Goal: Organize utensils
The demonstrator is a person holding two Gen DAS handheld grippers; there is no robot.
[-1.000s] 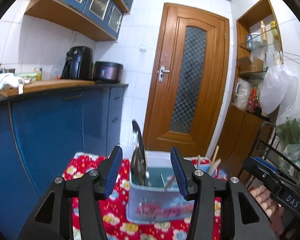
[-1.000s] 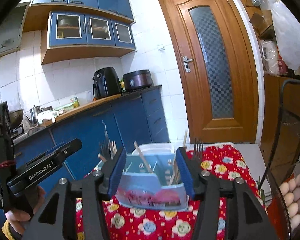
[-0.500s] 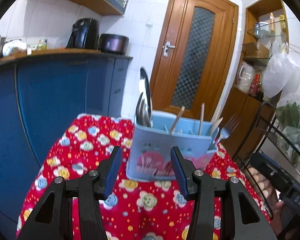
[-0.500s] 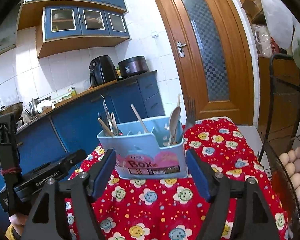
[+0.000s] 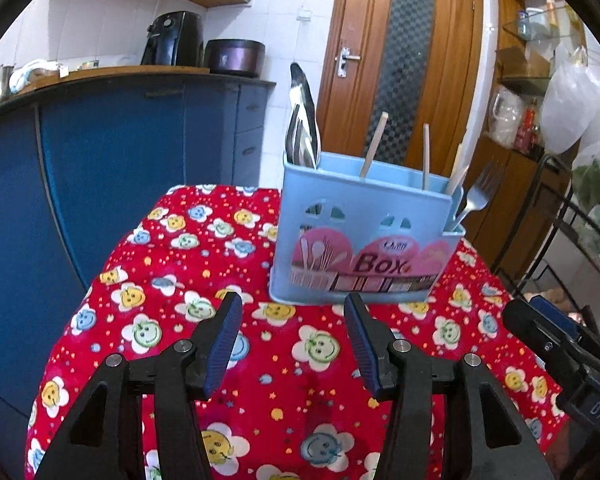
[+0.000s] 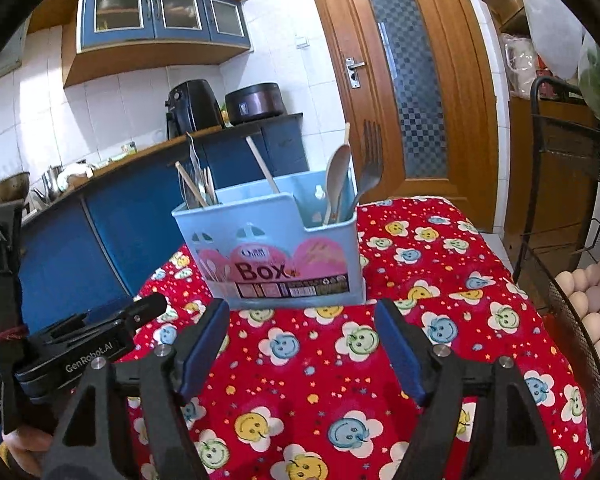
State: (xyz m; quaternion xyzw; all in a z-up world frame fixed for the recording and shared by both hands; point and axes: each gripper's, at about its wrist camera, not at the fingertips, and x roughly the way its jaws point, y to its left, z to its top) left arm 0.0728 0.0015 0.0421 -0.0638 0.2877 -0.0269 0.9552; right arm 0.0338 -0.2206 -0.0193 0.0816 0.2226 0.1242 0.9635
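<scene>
A light blue utensil box (image 5: 360, 236) marked "Box" stands on a red flowered tablecloth (image 5: 204, 280). It also shows in the right wrist view (image 6: 276, 252). It holds metal utensils (image 5: 302, 120) at its left end, chopsticks (image 5: 374, 144) in the middle, and a fork (image 5: 478, 192) at the right end. A spoon (image 6: 336, 176) stands beside the fork (image 6: 370, 168). My left gripper (image 5: 292, 344) is open and empty, a little in front of the box. My right gripper (image 6: 300, 352) is open and empty, in front of the box.
Blue kitchen cabinets (image 5: 100, 152) run along the left, with an air fryer (image 5: 172, 38) and a cooker (image 5: 234, 56) on the counter. A wooden door (image 5: 404, 68) is behind. A black wire rack (image 6: 572, 208) with eggs (image 6: 592, 292) stands at the right.
Both grippers have pulled back and up from the box, which now stands further ahead on the cloth. The right gripper's jaws have opened wider. Both stay empty.
</scene>
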